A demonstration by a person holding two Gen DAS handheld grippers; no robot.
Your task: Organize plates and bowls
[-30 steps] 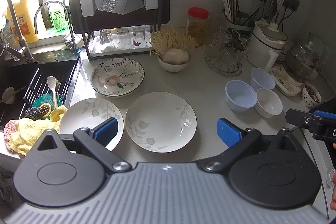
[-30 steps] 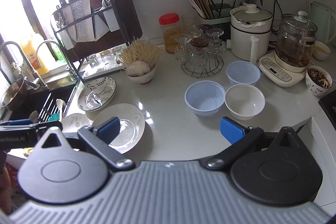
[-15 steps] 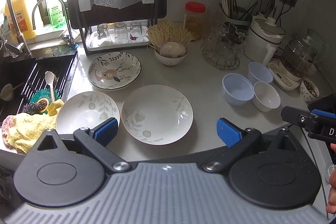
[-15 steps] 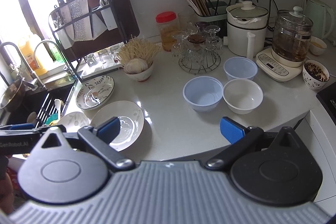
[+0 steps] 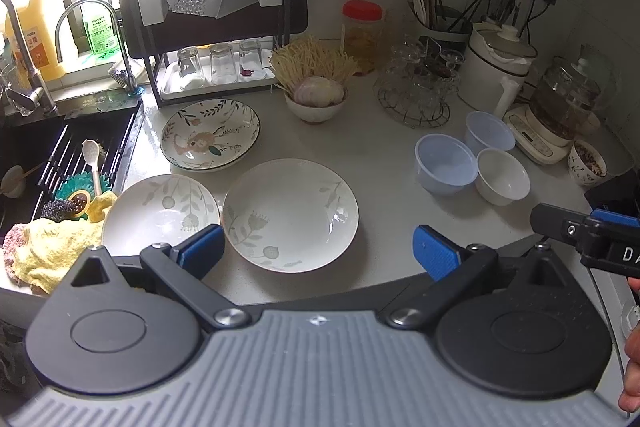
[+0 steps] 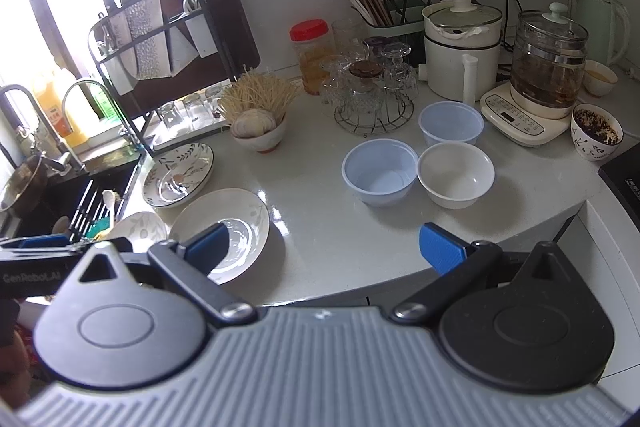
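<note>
Crockery lot, unsorted, spread singly on a pale tabletop (image 5: 384,163). Plates, three: patterned plate (image 5: 210,135) at centre left of the left wrist view, near the sink; left white plate (image 5: 160,207) below it at the tabletop edge; centre white plate (image 5: 290,213) just beside that one, rims close or touching. Bowls, three, clustered at centre right of the right wrist view: large blue bowl (image 6: 379,173), white bowl (image 6: 456,174) touching or nearly touching it, rear blue bowl (image 6: 451,123) behind both. Left hand-held gripper (image 5: 316,251): jaws spread wide, holding nothing, hovering before the centre white plate. Right hand-held gripper (image 6: 326,247): likewise spread wide and empty, short of the bowls. Nothing stacked yet by appearance. Risks, judged: glazed plates lie flat, so a finger may skid off the rim and push the plate into its neighbour; the left white plate sits at the edge beside a yellow cloth (image 5: 48,251) and could be nudged off; light plastic-looking bowls may slide, tipping toward the glassware rack (image 6: 372,99) behind.
</note>
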